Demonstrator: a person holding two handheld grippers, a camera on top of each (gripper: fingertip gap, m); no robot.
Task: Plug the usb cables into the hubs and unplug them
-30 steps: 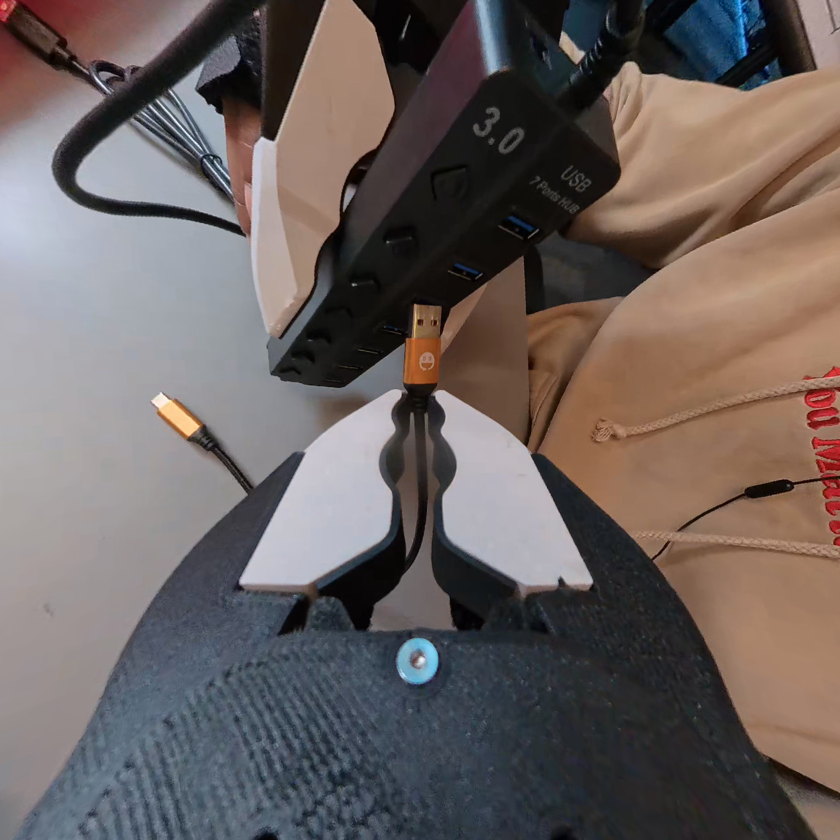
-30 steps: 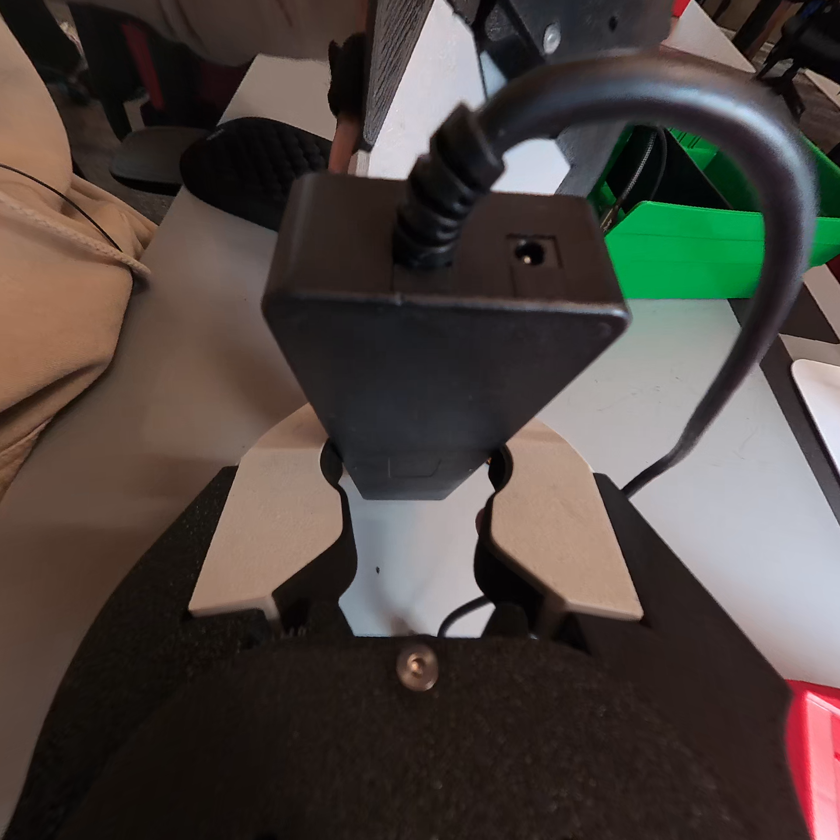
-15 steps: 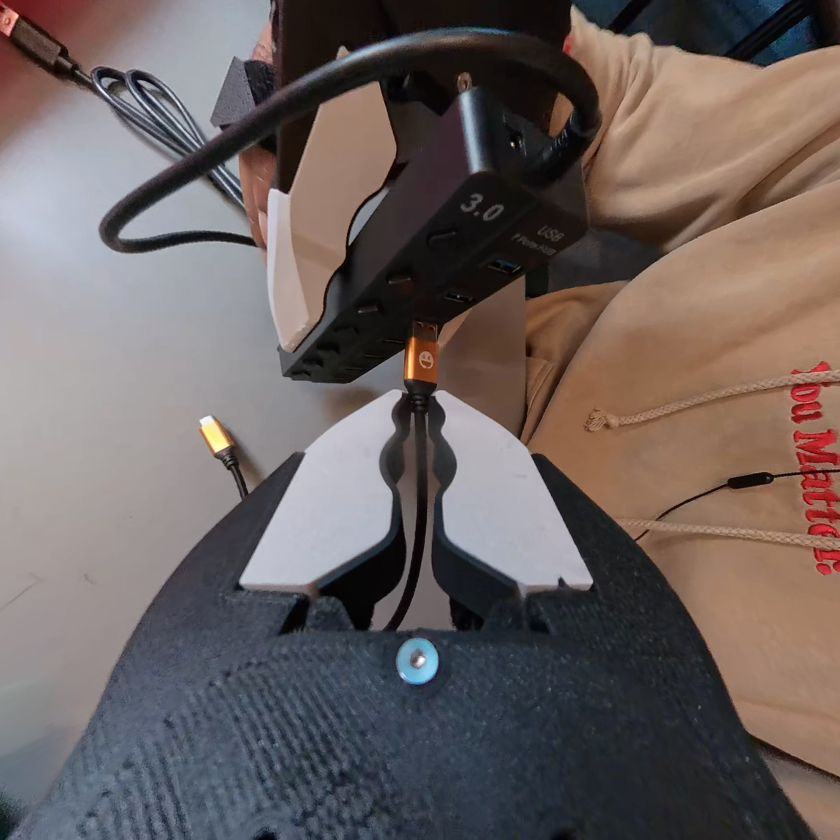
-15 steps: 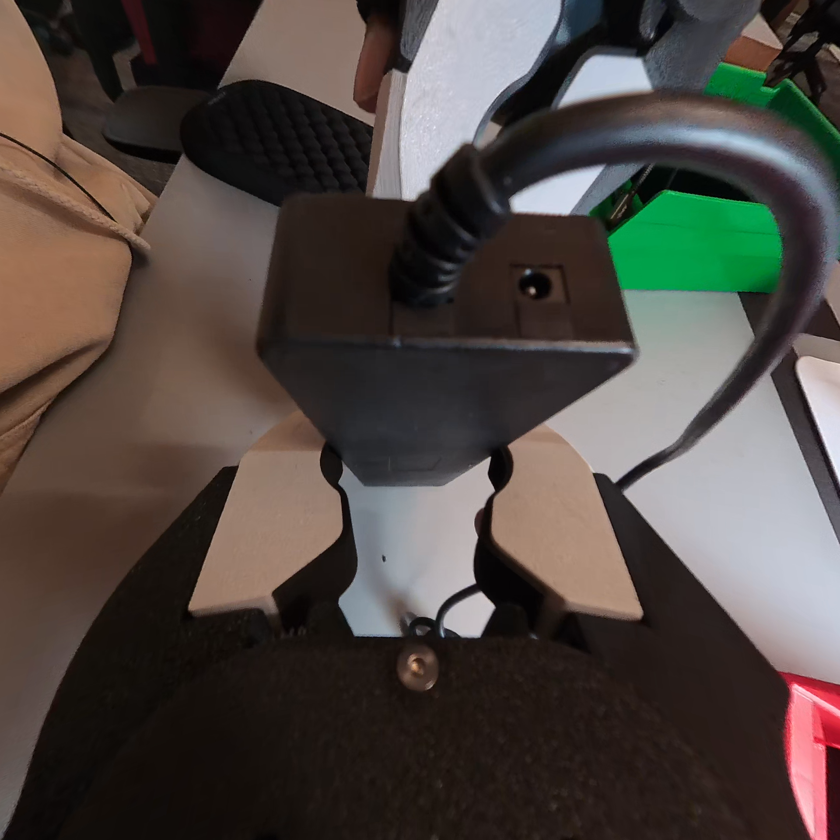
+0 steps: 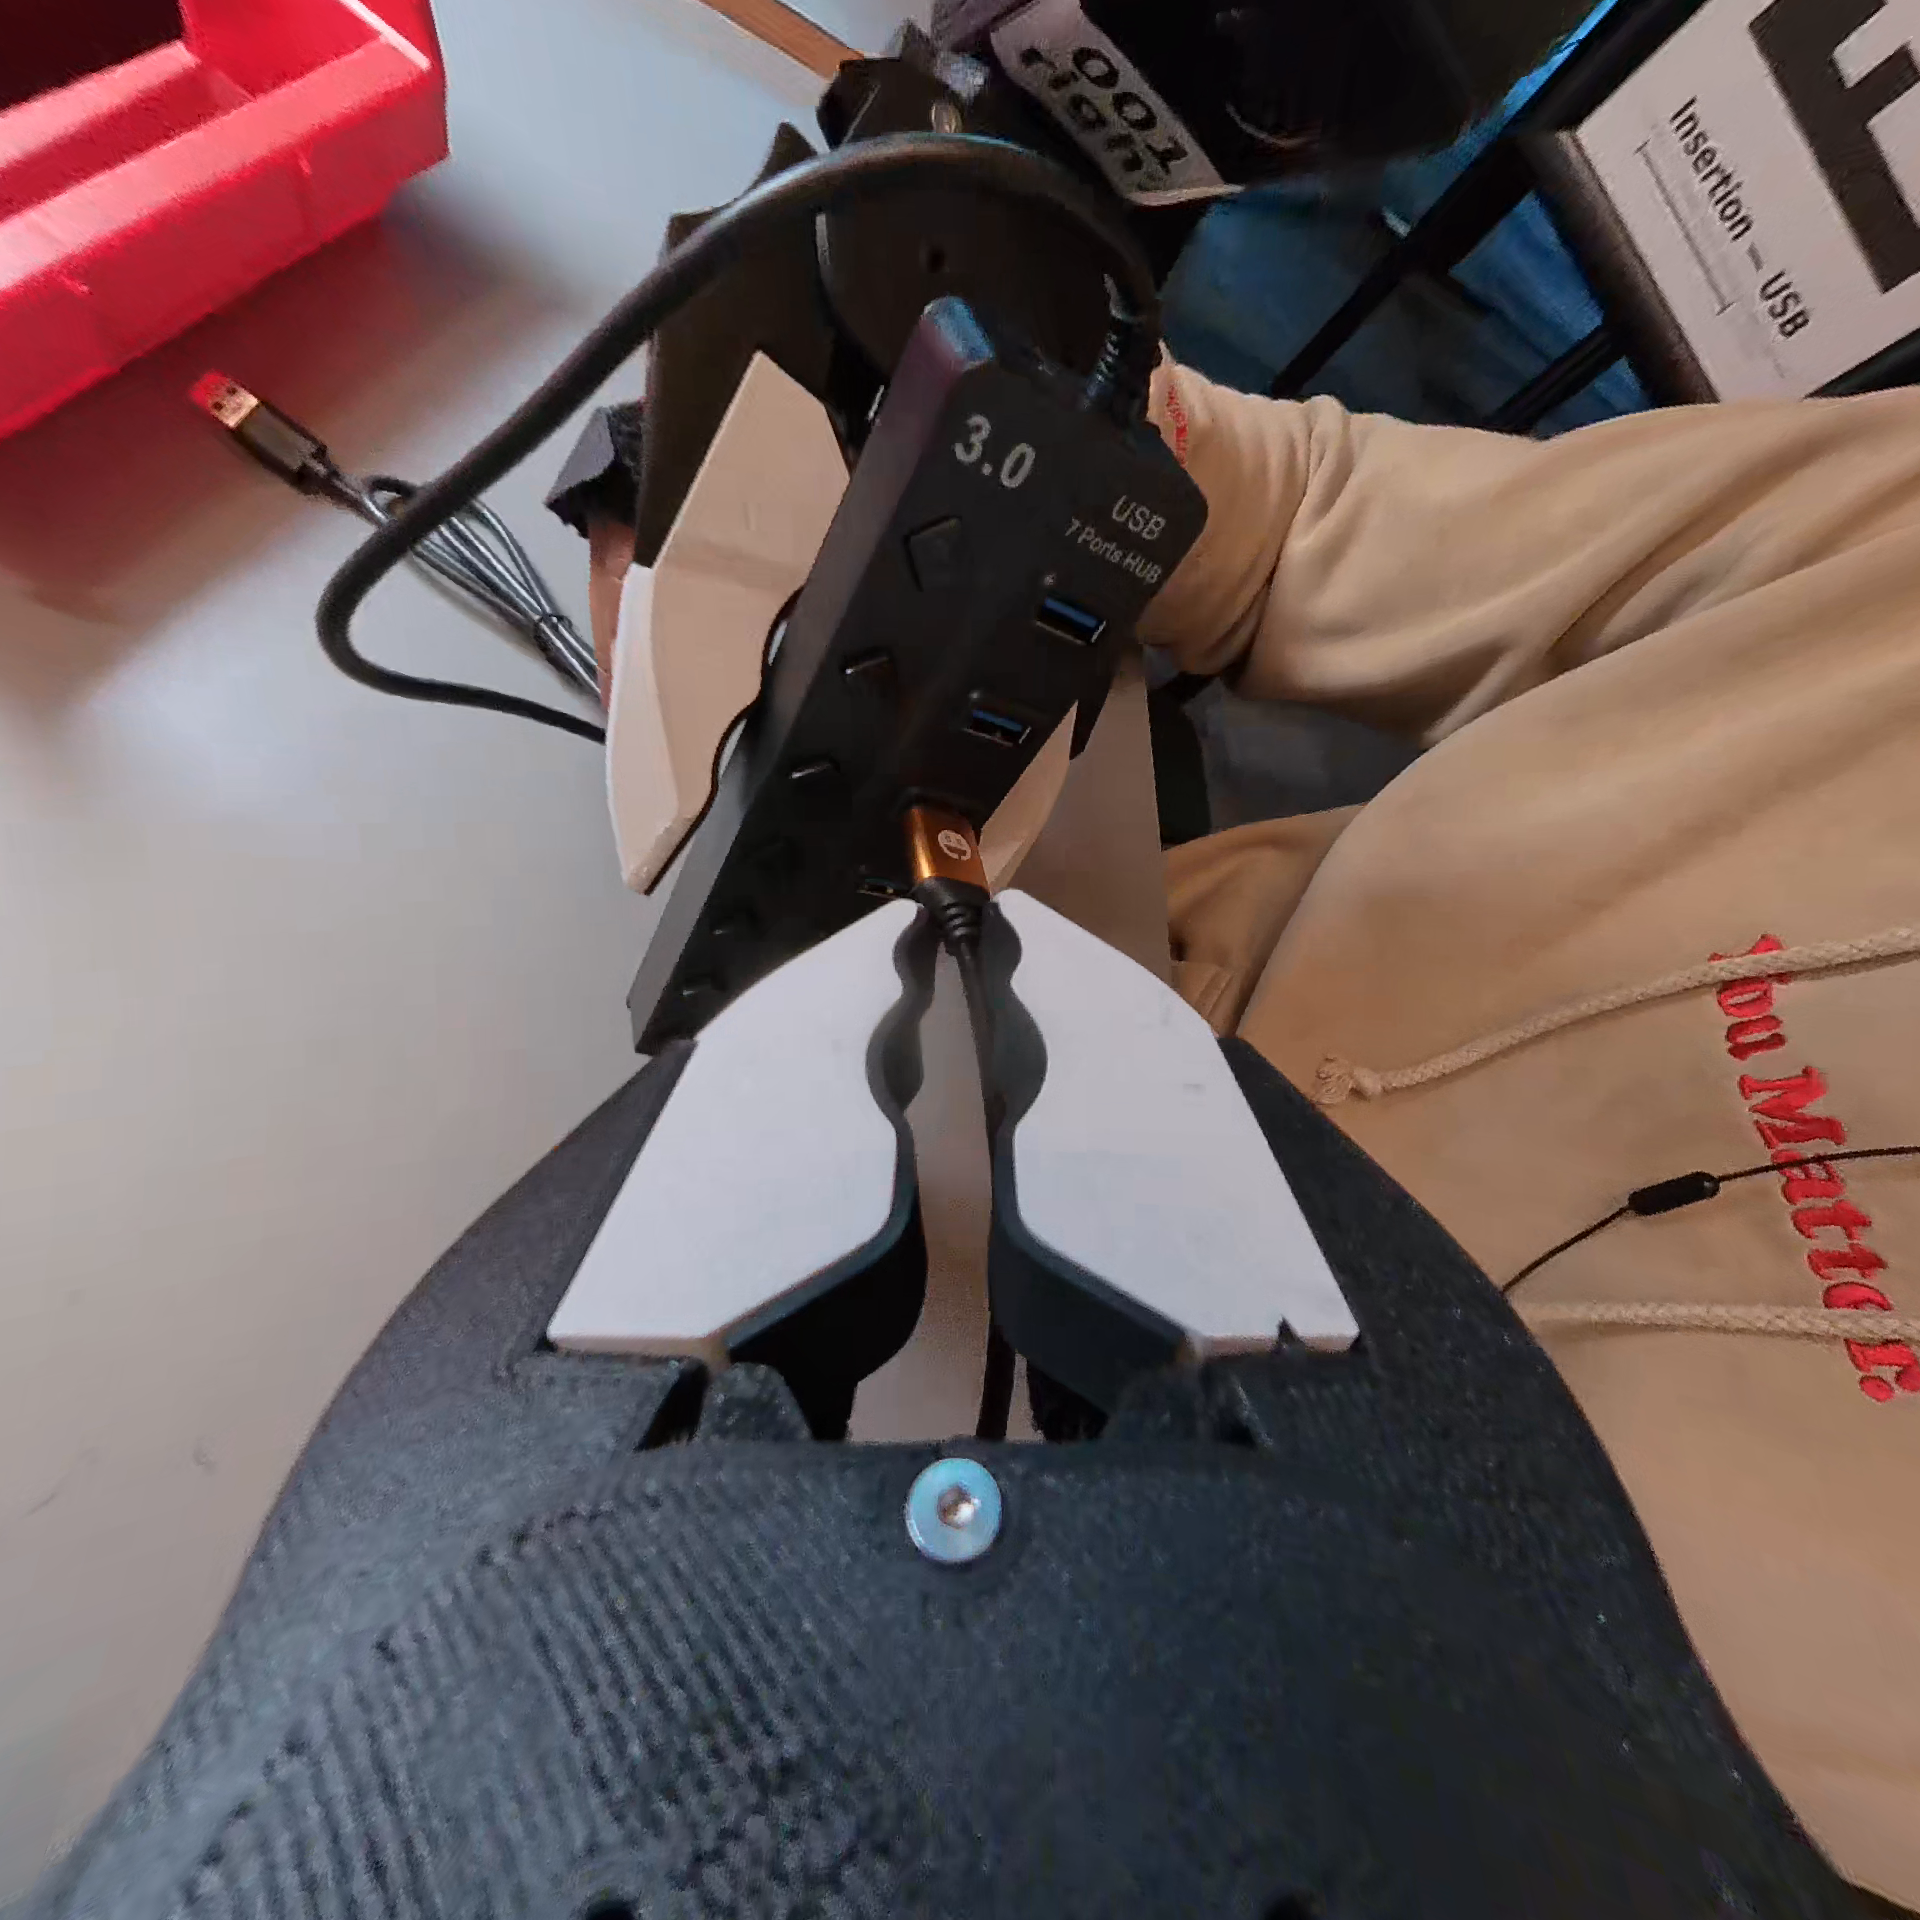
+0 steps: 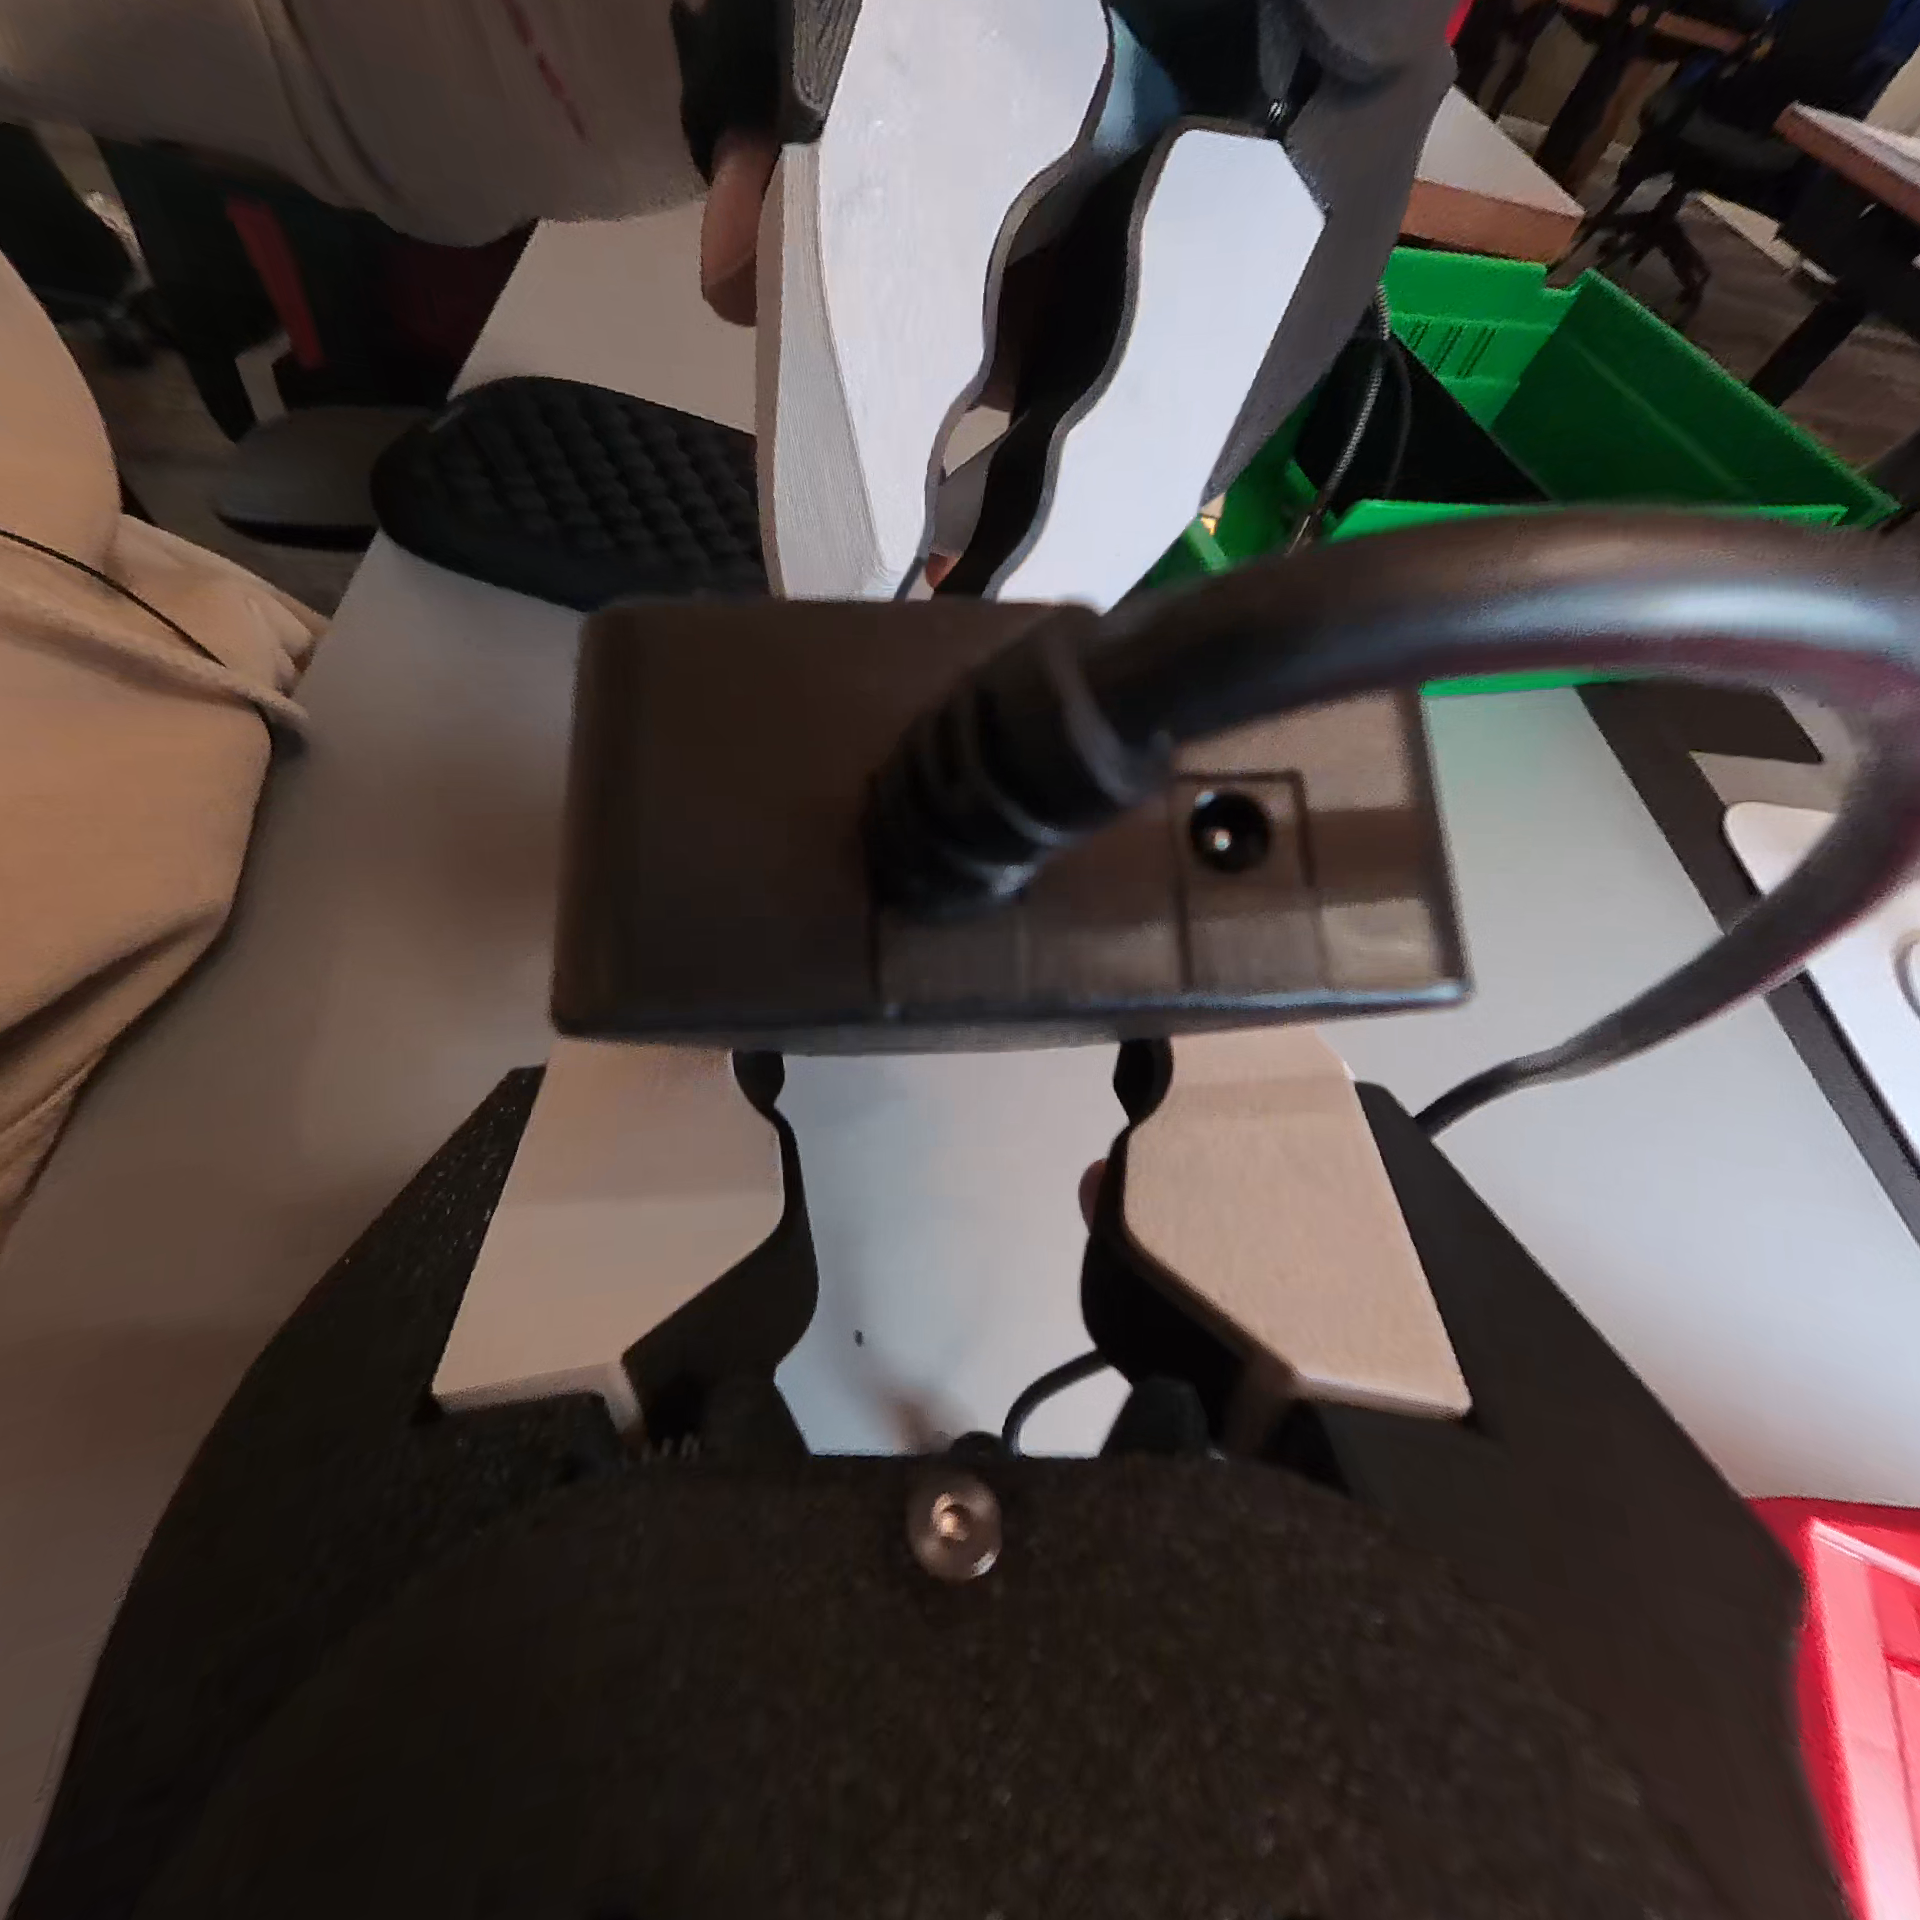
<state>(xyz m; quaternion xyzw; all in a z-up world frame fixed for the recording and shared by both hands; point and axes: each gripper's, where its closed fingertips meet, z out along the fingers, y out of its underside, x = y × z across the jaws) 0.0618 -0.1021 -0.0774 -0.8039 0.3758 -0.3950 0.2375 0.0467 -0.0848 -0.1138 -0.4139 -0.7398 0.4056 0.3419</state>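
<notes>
A black multi-port USB hub (image 5: 935, 644) is held in the air, tilted, by my right gripper (image 6: 951, 1060), which is shut on its lower part. Its end face with a thick black cable (image 6: 1039, 790) points at the right wrist camera. My left gripper (image 5: 951, 914) is shut on the black cable just behind an orange USB plug (image 5: 940, 852). The plug's metal tip sits inside the third side port of the hub. Two blue ports above it are empty. The left gripper also shows beyond the hub in the right wrist view (image 6: 997, 499).
A red bin (image 5: 156, 208) stands on the white table (image 5: 260, 1039) at the far left, with a loose USB plug (image 5: 255, 421) and bundled cable beside it. A green bin (image 6: 1610, 416) stands behind the hub. A person in a beige hoodie (image 5: 1558, 831) is close on the right.
The orange plug's tip was bare in front of the hub; now it is inside the port. The hub has turned more upright and both grippers have shifted toward the red bin.
</notes>
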